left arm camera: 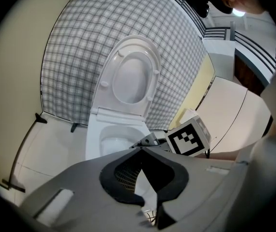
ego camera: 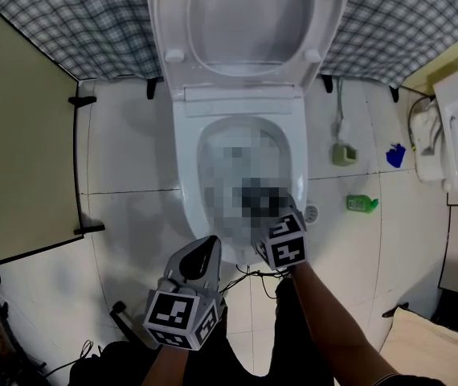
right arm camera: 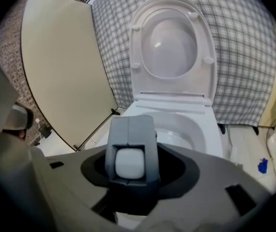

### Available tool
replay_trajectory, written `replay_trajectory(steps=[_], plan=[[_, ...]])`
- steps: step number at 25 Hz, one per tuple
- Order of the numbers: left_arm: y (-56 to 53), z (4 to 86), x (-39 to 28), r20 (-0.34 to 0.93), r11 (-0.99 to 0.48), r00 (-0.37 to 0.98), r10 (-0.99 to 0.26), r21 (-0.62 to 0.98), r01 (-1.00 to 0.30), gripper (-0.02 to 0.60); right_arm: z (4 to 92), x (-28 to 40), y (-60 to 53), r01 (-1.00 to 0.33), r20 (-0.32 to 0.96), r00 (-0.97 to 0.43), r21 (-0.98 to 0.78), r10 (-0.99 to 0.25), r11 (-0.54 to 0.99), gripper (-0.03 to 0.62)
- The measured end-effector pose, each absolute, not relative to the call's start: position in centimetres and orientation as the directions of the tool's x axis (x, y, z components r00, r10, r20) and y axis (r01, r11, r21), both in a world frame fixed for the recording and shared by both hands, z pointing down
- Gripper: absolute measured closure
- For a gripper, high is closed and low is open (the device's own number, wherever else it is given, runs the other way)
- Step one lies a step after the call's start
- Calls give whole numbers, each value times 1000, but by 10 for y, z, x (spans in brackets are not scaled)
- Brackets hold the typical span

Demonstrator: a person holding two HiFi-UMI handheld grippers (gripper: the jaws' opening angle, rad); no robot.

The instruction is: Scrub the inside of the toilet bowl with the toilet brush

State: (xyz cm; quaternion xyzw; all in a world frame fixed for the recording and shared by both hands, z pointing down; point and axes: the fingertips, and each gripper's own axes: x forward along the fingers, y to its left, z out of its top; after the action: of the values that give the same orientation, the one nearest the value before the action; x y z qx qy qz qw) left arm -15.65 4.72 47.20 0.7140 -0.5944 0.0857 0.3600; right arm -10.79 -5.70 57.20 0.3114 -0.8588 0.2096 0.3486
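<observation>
Your right gripper (ego camera: 284,214) hung over the front right rim of the bowl (ego camera: 187,163), jaws pinching the white handle of the brush (right arm camera: 130,162). The bowl's contents were blurred out. Your left gripper (ego camera: 207,248) sat off the front rim, jaws pressed together, empty.

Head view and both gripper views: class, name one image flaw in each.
Head view: a mosaic patch overlays the toilet bowl, hiding its inside. Left gripper view: fisheye curves the checked cloth; corners are black. Right gripper view: same dark corners; the toilet brush handle in the right gripper looks soft.
</observation>
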Motion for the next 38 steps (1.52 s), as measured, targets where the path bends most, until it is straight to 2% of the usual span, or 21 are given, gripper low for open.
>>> replay_trajectory(steps=[8, 16, 22, 30, 38], plan=[[41, 473, -153, 545, -45, 288, -788, 414, -909, 595, 623, -84, -82, -770, 779, -474, -140, -411, 622, 359], [44, 480, -145, 562, -95, 329, -759, 405, -909, 595, 556, -46, -63, -772, 761, -499, -175, -413, 611, 365], [42, 482, -135, 557, -111, 353, -752, 421, -900, 595, 517, -9, -41, -820, 823, -364, -60, -436, 570, 365], [49, 479, -140, 556, -99, 341, -758, 419, -902, 595, 552, -1, -47, -894, 866, -239, -20, -439, 447, 368], [55, 483, -147, 558, -79, 332, -761, 427, -901, 595, 541, -4, -41, -889, 874, -286, -88, -393, 450, 370]])
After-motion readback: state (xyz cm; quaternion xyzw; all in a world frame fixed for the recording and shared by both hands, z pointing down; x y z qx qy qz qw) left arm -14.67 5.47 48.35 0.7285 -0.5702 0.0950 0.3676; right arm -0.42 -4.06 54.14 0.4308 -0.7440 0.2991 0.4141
